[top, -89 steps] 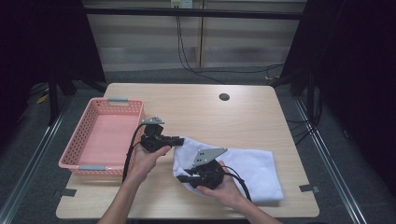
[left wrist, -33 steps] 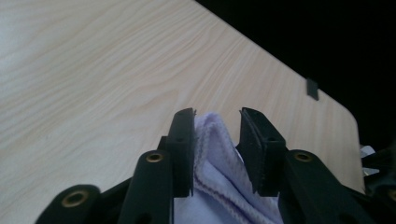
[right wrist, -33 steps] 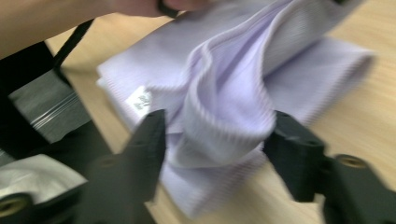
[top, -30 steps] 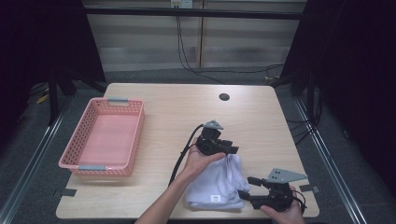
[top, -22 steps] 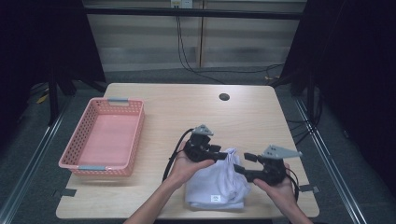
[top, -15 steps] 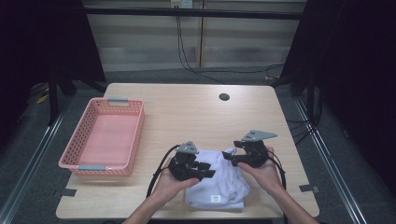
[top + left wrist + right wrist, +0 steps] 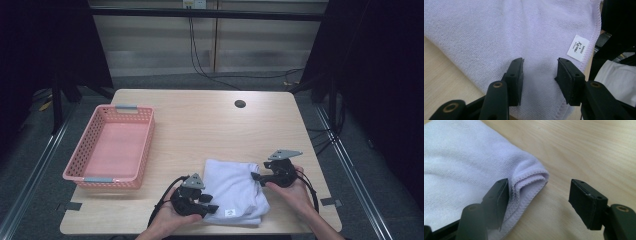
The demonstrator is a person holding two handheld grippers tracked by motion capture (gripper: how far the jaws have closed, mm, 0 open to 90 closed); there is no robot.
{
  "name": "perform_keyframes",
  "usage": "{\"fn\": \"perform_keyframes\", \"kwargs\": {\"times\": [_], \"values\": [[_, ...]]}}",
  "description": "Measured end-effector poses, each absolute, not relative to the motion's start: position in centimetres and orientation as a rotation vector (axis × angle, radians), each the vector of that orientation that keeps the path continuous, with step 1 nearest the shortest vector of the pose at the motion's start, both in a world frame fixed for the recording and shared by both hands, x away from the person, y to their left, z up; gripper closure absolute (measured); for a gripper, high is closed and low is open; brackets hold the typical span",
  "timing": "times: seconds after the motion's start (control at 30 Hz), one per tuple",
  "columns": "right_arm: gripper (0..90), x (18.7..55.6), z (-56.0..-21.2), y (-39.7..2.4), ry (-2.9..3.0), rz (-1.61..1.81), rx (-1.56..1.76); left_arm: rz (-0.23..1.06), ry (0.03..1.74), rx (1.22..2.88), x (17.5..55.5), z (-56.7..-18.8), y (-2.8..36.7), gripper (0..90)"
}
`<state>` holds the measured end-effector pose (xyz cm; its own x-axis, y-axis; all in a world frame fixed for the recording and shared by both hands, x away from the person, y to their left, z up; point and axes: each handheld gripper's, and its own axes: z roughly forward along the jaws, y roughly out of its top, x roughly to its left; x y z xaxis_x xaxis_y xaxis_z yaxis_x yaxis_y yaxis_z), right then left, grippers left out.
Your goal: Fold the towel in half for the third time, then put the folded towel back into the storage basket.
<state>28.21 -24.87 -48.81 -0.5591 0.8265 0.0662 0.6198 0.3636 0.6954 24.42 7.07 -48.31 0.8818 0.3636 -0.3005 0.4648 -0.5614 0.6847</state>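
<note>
1. Towel (image 7: 234,187), folded and white, lies at the table's (image 7: 200,125) near edge, right of centre.
2. Left gripper (image 7: 209,203) sits over its near-left corner; its jaws, just widened, are parted and gripping nothing.
3. Right gripper (image 7: 255,178) straddles the towel's right corner, jaws apart.
4. Pink basket (image 7: 80,172) sits far left.

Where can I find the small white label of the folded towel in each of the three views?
High view: white label near the folded towel's front edge, right of the left gripper.
Left gripper view: label at upper right, beside the stitched hem.
Right gripper view: not in it.
Shared landmark: the towel's stitched hem.
</note>
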Motion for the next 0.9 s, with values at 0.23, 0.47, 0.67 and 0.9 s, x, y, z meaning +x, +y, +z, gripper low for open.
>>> {"fn": "perform_keyframes", "kwargs": {"times": [0.23, 0.47, 0.67, 0.9], "values": [[28.4, 29.0, -47.6, -24.8, 2.346, 1.119, 1.243, -0.14, 0.604, 2.21, 23.3, -47.5, 8.6, 43.0], [22.9, 30.8, -47.5, -23.5, 2.414, 1.177, 1.194, -0.141, 0.713, 2.184, 23.0, -48.4, 11.3, 32.0], [22.0, 31.1, -48.7, -23.2, 2.453, 1.216, 1.172, -0.167, 0.671, 2.225, 23.0, -49.0, 9.7, 32.1], [20.1, 31.3, -49.5, -22.7, 2.525, 1.176, 1.174, -0.161, 0.659, 2.246, 22.8, -49.1, 8.8, 27.5]]}}
